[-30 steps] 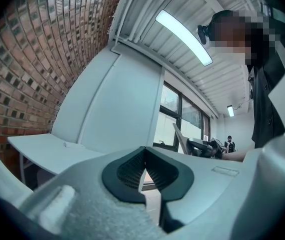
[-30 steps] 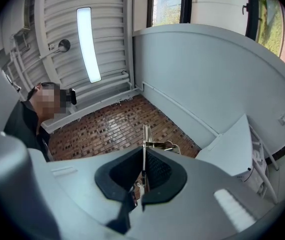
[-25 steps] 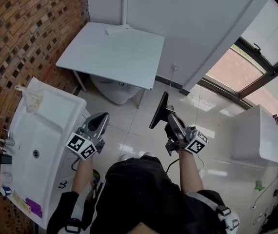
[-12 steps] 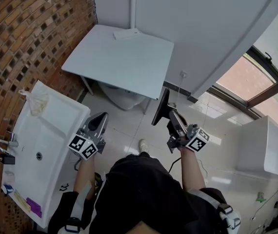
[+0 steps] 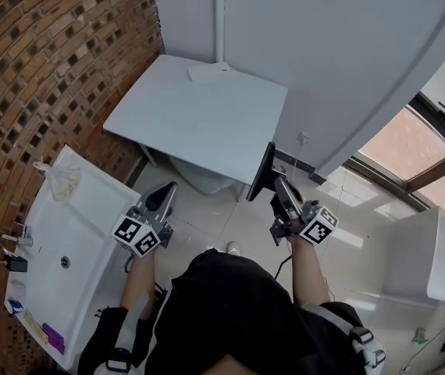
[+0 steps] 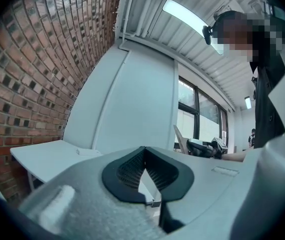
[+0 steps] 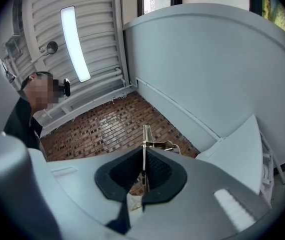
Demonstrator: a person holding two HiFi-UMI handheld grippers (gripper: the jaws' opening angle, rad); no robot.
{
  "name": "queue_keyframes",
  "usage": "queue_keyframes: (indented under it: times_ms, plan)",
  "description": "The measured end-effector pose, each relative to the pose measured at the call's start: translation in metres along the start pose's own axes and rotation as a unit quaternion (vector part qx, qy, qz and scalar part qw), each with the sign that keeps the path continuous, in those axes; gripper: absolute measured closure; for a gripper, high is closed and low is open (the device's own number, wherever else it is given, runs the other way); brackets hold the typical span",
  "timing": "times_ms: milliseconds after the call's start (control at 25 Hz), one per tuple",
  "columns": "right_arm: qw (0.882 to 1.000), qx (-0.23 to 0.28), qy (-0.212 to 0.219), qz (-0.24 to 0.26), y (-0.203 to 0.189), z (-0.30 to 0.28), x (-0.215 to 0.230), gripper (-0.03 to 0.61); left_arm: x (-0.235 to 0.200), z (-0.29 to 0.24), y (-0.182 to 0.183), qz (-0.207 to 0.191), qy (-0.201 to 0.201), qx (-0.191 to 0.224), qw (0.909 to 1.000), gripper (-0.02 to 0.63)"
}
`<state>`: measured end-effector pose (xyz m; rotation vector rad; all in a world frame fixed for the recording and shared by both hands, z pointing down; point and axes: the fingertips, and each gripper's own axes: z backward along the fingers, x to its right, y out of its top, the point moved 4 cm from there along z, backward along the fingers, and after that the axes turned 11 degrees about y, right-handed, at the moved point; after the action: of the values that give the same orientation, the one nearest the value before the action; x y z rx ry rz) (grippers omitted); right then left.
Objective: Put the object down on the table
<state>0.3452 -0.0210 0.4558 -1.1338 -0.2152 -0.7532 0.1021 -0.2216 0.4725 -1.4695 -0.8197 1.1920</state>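
Black object (image 5: 258, 176) in right gripper (image 5: 277, 184), white table (image 5: 199, 116)

A thin, flat dark panel (image 5: 260, 174) sits pinched edge-on in the right claw (image 5: 275, 184), tilted upward. In the head view its top end overlaps the near corner of the white desk (image 5: 199, 116).

The wall (image 5: 51, 69) on the left was rough, matt red-brown brick. The table (image 5: 199, 116) had a smooth, matt pale top. The sink (image 5: 82, 209) at the near left looked like glossy white ceramic, and the floor (image 5: 230, 217) was shiny pale tile. The left gripper (image 5: 162, 195) and the right gripper (image 5: 275, 186) were matt grey plastic with black ribbed pads (image 7: 158, 170). The board (image 5: 261, 174) clamped between the right pads looked dark and matt, with a bright metal clip (image 7: 157, 145).
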Motion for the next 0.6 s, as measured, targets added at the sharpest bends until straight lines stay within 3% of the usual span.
queue_keyframes:
  times_ms: [600]
  plan:
    - [0.999, -0.026, 0.001, -0.023, 0.028, -0.009, 0.081, 0.571, 0.0, -0.077, -0.007, -0.017, 0.027, -0.018, 0.9993, 0.614]
